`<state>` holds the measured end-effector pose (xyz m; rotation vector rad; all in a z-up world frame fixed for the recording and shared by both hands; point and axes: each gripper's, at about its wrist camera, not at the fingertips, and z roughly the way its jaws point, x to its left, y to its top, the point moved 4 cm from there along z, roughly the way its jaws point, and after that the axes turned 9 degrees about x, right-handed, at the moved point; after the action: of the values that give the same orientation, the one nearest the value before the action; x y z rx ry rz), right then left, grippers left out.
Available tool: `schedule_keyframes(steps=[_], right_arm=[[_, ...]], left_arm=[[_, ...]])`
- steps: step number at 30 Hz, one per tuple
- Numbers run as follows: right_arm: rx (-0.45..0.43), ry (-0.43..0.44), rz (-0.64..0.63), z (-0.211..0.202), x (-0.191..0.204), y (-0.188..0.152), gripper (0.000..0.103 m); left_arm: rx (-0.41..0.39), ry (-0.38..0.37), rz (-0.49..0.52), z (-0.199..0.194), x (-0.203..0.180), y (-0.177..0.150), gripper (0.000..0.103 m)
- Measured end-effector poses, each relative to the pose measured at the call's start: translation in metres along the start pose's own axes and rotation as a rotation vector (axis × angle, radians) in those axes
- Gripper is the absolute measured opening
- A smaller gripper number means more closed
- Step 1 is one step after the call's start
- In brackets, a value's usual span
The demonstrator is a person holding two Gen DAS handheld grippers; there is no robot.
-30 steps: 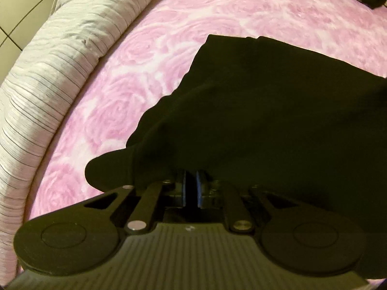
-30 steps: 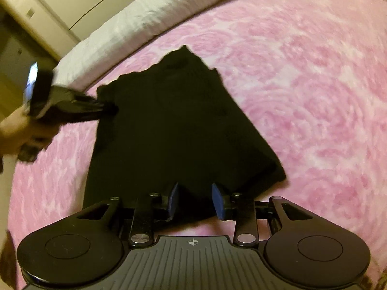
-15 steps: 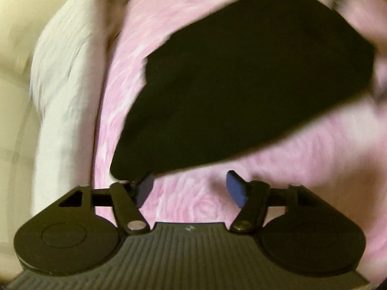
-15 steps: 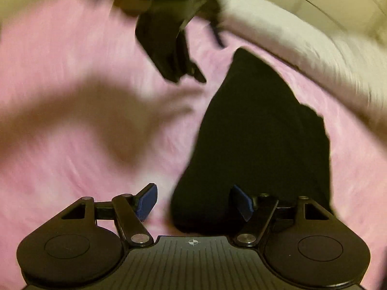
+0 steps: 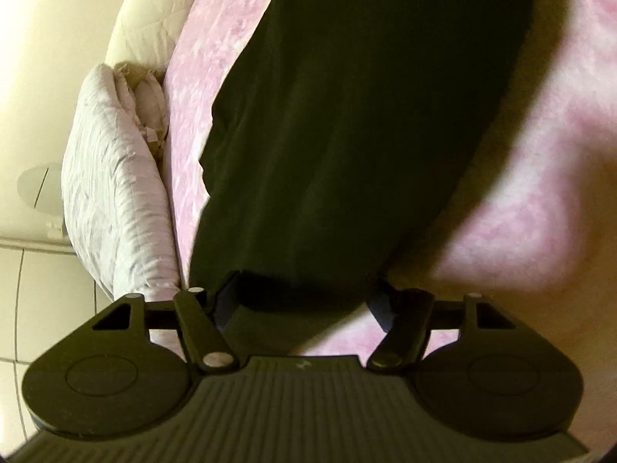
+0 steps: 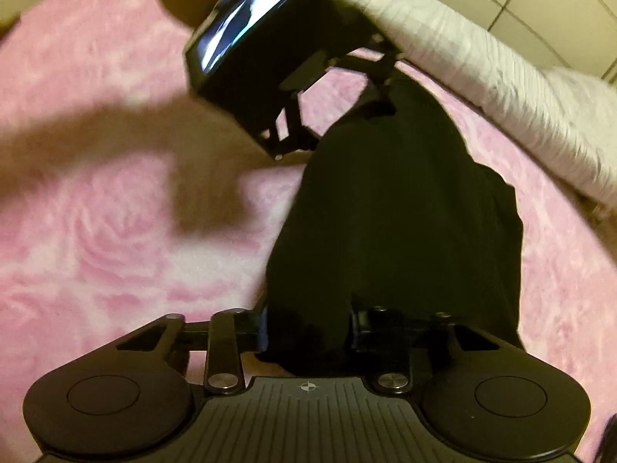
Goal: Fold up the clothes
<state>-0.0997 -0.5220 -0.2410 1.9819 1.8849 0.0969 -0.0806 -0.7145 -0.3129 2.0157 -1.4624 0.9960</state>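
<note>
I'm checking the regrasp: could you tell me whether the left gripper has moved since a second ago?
Yes. The left gripper let go of the black garment's side edge and swung round to its narrow end, so the white pillow now sits alongside; its fingers are closing around the hem.

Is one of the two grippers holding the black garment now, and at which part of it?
Neither grip is sure. The left gripper and right gripper are each closing on an opposite end edge of the black garment; whether the fingers press it cannot be told.
</note>
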Motion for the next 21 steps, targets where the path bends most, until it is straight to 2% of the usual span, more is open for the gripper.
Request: schedule_keyframes(steps=[3, 6, 9, 13, 16, 19, 21], right_arm=[[-0.004, 0.022, -0.002, -0.029, -0.012, -0.018, 0.032], [0.017, 0.035, -0.016, -0.054, -0.022, -0.05, 0.032], [0.059, 0.037, -0.032, -0.076, -0.03, -0.084, 0.032], [0.138, 0.007, -0.035, -0.09, -0.038, -0.135, 0.032], [0.183, -0.026, -0.073, -0.092, -0.032, -0.169, 0.032], [0.205, -0.066, -0.152, -0.091, -0.019, -0.188, 0.034], [0.212, -0.102, -0.21, -0.09, -0.007, -0.192, 0.04]], left_arm=[[-0.024, -0.059, 0.0, -0.014, 0.005, 0.011, 0.051], [-0.05, -0.127, -0.005, -0.046, 0.0, 0.033, 0.042], [-0.057, -0.222, -0.05, -0.083, -0.009, 0.063, 0.038], [-0.044, -0.337, -0.102, -0.13, -0.026, 0.112, 0.037], [-0.009, -0.393, -0.123, -0.153, -0.043, 0.148, 0.037], [0.042, -0.406, -0.149, -0.162, -0.055, 0.163, 0.04], [0.062, -0.423, -0.195, -0.171, -0.058, 0.163, 0.041]])
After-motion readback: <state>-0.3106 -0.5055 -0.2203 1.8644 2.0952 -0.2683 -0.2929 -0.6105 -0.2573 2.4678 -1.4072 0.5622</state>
